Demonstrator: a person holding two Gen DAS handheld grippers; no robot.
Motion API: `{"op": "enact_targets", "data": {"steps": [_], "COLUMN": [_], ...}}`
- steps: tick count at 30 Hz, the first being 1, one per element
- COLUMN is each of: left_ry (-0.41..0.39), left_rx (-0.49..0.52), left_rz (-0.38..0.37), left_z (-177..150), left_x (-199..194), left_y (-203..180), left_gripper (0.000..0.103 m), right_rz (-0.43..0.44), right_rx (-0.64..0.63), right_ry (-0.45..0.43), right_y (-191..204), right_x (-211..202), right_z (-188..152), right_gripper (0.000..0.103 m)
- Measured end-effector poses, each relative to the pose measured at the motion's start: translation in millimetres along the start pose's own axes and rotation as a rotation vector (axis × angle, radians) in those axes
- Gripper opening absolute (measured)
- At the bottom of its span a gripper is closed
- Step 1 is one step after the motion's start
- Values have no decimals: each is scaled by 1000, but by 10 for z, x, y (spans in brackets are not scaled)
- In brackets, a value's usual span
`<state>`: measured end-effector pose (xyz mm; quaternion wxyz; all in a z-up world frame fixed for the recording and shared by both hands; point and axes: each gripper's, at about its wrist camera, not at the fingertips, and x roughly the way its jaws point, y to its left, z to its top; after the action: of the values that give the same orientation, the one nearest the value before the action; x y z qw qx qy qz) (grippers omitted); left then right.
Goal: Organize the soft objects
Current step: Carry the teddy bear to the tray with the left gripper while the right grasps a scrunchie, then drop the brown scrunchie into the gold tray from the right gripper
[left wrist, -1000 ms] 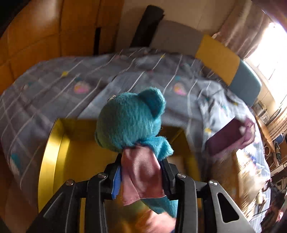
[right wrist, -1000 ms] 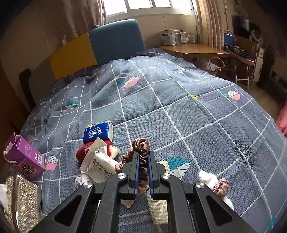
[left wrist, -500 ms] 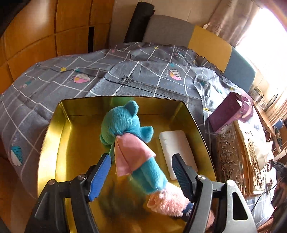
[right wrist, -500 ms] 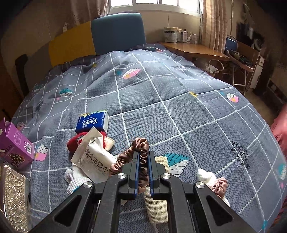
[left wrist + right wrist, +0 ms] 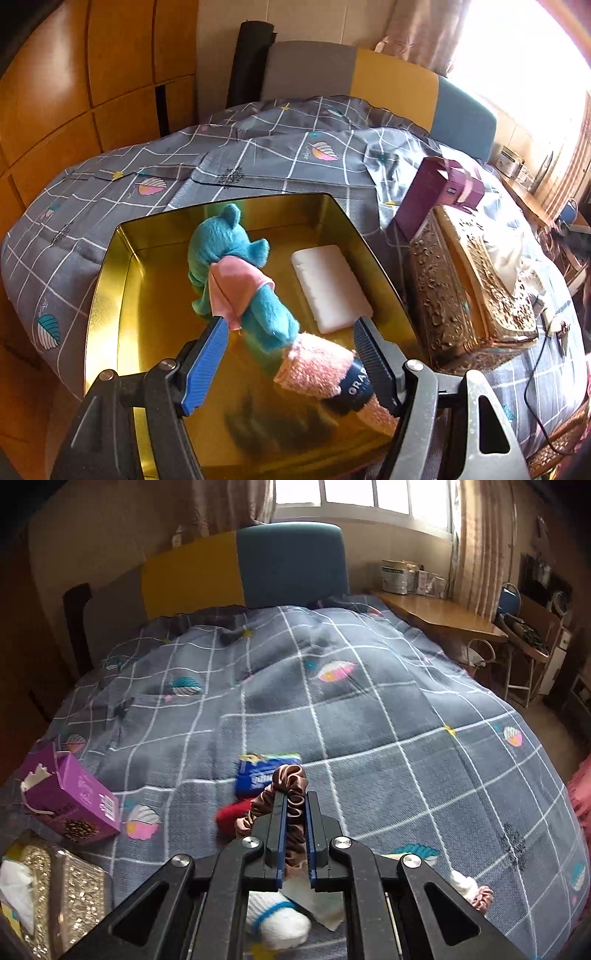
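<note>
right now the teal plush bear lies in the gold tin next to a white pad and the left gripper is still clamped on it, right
Not quite. The teal plush bear does lie in the gold tin beside the white pad, but the left gripper is not clamped on it: its jaws have just opened and stand clear of the bear, as the left wrist view shows.

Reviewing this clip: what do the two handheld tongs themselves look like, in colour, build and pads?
Both are the same make. The left tongs have black angular fingers with blue ribbed pads, silver screw heads at the pivots, and a grey frame plate with a triangular cut-out. The right tongs show black linkage arms, blue pad edges and silver screws. No cables, sleeves or hands show.
</note>
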<state>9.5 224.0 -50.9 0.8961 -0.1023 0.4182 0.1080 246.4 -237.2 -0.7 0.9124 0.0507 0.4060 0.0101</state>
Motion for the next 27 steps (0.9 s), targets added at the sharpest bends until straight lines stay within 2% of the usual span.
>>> {"op": "enact_targets", "data": {"steps": [7, 14, 19, 23, 27], "left_ry": [-1, -8, -8, -11, 3], "left_rx": [17, 20, -9, -56, -117], "left_rz": [-12, -22, -23, -11, 8], "left_z": [-84, -156, -196, -215, -246], "left_x": [-38, -74, -88, -114, -113], "left_y": [-32, -14, 82, 239, 419], "left_gripper": [71, 71, 71, 71, 71], "right_rz": [166, 331, 484, 593, 631], "right_rx": [-131, -278, -387, -520, -632], "right_ry": [-56, -97, -67, -21, 33], "right_y": [972, 1908, 2499, 2963, 3367], "right_x": [-291, -614, -817, -953, -897], "right_z": [292, 256, -8, -390, -817], "right_gripper": [9, 9, 9, 9, 9]}}
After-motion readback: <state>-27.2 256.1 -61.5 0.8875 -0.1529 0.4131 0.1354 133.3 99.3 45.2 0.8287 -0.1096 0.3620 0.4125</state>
